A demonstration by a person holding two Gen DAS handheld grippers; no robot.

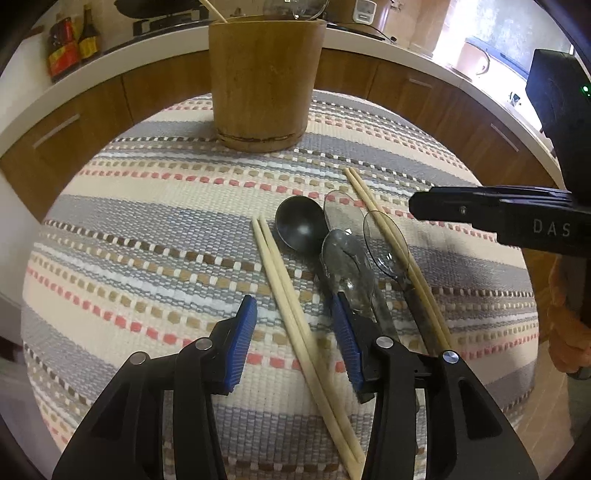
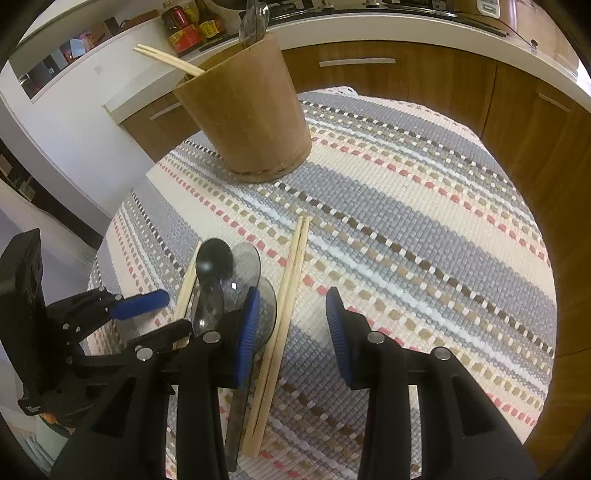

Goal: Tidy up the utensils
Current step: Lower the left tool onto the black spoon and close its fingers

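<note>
I have both grippers low over the striped woven cloth (image 1: pixel 147 229), each tilted down at the utensils lying on it. My left gripper (image 1: pixel 295 339) stands released, its blue pads apart, with a pale pair of chopsticks (image 1: pixel 295 321) running between them; neither pad presses on the sticks. My right gripper (image 2: pixel 291 328) is likewise released, its pads straddling the second pair of chopsticks (image 2: pixel 284 306), which lie closer to the left pad and free of both.

Between the two pairs sits a cluster of spoons: a black spoon (image 1: pixel 301 225) farthest to the left, and three clear plastic spoons (image 1: pixel 349 266) overlapping just right of it. The right-hand chopsticks cross over one clear spoon's bowl.

At the far edge of the cloth stands the wooden holder (image 1: pixel 262 81), upright, well apart from the loose utensils. From the right wrist view, it already holds a pair of chopsticks (image 2: pixel 166 59) leaning left and some clear spoons (image 2: pixel 255 22) poking up. Behind it runs a white counter (image 1: pixel 388 40) with sauce bottles (image 1: pixel 70 44).
</note>
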